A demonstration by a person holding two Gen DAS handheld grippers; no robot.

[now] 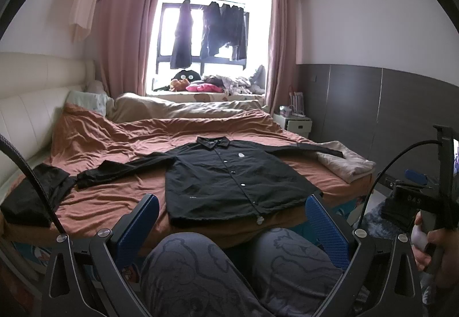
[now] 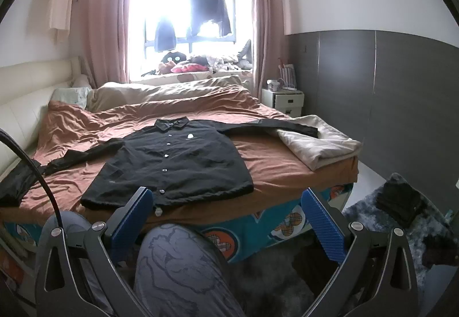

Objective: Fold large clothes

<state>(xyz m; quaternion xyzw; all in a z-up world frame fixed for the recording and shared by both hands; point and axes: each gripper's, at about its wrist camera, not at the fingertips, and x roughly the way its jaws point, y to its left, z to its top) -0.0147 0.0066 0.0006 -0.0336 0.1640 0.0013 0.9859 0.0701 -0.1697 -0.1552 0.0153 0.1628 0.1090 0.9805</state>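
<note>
A black long-sleeved button shirt [image 1: 229, 176] lies flat, front up, on the rust-brown bed cover [image 1: 120, 145], sleeves spread to both sides, hem toward me. It also shows in the right wrist view [image 2: 172, 165]. My left gripper [image 1: 232, 219] is open and empty, held back from the bed edge above my knees. My right gripper [image 2: 226, 210] is open and empty, also short of the hem; its body shows at the right of the left wrist view [image 1: 413, 202].
A folded beige blanket [image 2: 318, 142] lies on the bed's right corner, under the shirt's right sleeve. Another dark garment [image 1: 31, 196] lies at the bed's left edge. A white nightstand [image 2: 282, 100] stands by the grey wall. A grey rug [image 2: 401, 219] holds dark folded clothes.
</note>
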